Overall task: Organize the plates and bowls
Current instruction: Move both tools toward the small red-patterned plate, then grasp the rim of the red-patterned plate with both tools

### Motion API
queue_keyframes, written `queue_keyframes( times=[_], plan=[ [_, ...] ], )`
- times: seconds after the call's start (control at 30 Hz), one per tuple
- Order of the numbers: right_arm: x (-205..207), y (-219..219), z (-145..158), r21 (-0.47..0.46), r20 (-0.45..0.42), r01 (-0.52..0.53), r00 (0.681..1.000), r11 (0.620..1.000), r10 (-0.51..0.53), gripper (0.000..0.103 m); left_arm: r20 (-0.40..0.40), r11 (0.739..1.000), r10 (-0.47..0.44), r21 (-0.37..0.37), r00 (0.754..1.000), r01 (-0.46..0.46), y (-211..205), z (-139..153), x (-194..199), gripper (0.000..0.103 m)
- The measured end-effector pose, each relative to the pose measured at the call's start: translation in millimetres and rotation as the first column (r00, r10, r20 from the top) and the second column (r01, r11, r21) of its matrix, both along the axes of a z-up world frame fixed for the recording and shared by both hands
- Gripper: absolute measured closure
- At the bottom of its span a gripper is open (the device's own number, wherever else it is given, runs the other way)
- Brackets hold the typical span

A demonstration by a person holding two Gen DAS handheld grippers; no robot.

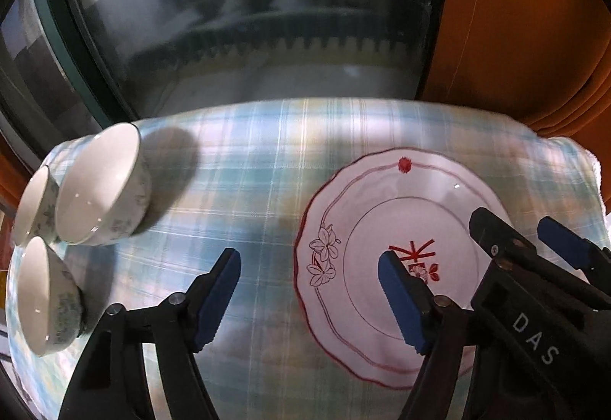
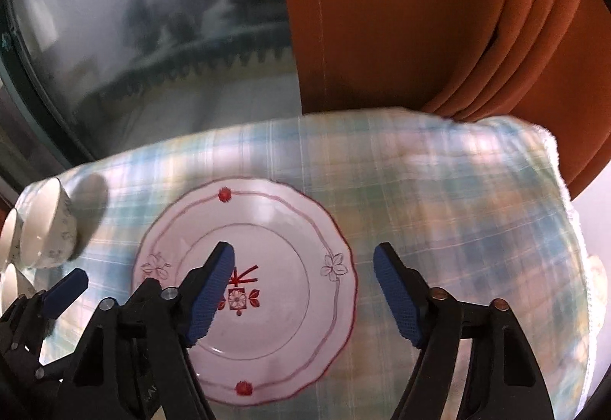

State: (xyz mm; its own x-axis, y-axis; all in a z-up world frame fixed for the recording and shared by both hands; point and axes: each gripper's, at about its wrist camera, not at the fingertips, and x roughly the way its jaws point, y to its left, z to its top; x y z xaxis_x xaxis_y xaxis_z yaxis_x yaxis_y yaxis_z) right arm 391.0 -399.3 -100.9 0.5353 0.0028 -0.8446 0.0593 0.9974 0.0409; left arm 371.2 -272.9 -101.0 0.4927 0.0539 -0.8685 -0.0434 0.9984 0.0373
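A white plate (image 1: 385, 229) with a red scalloped rim and flower prints lies flat on the plaid cloth; the right wrist view shows the same plate (image 2: 275, 229). Three white bowls (image 1: 101, 187) with grey floral sides stand clustered at the cloth's left edge; the bowls (image 2: 46, 229) are partly visible in the right wrist view. My left gripper (image 1: 309, 267) hovers open over the plate's left rim, nothing between its blue pads. My right gripper (image 2: 303, 267) hovers open over the plate's right rim, also empty. The right gripper (image 1: 511, 225) shows in the left wrist view above the plate's right side.
The plaid cloth (image 2: 458, 210) covers a small table whose far edge meets a glass window (image 1: 248, 18). An orange curtain (image 2: 420, 18) hangs at the back right. A white towel edge (image 2: 573, 198) shows at the cloth's right border.
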Motion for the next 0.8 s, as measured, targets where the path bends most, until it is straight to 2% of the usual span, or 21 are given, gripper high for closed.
queue_keyframes(
  times=[0.23, 0.37, 0.53, 0.8],
  plan=[
    [13, -4, -27, -0.015, -0.059, 0.005, 0.998, 1.0, -0.006, 0.042, -0.062, 0.999, -0.016, -0.049, 0.998, 0.013, -4, -25, 10, 0.041],
    [15, -5, -31, -0.014, -0.071, 0.001, 0.997, 1.0, -0.002, 0.044, -0.093, 0.996, -0.033, -0.085, 0.995, 0.025, -6, -31, 11, 0.043],
    [9, -3, -30, -0.023, -0.083, -0.014, 0.996, 1.0, 0.012, 0.043, -0.091, 0.999, -0.031, -0.038, 0.995, 0.028, -7, -31, 3, 0.045],
    [-15, 9, -30, -0.017, -0.118, -0.03, 0.993, 0.999, 0.028, 0.043, -0.128, 1.0, -0.023, -0.019, 0.991, 0.02, -1, -30, -24, 0.045]
  ],
)
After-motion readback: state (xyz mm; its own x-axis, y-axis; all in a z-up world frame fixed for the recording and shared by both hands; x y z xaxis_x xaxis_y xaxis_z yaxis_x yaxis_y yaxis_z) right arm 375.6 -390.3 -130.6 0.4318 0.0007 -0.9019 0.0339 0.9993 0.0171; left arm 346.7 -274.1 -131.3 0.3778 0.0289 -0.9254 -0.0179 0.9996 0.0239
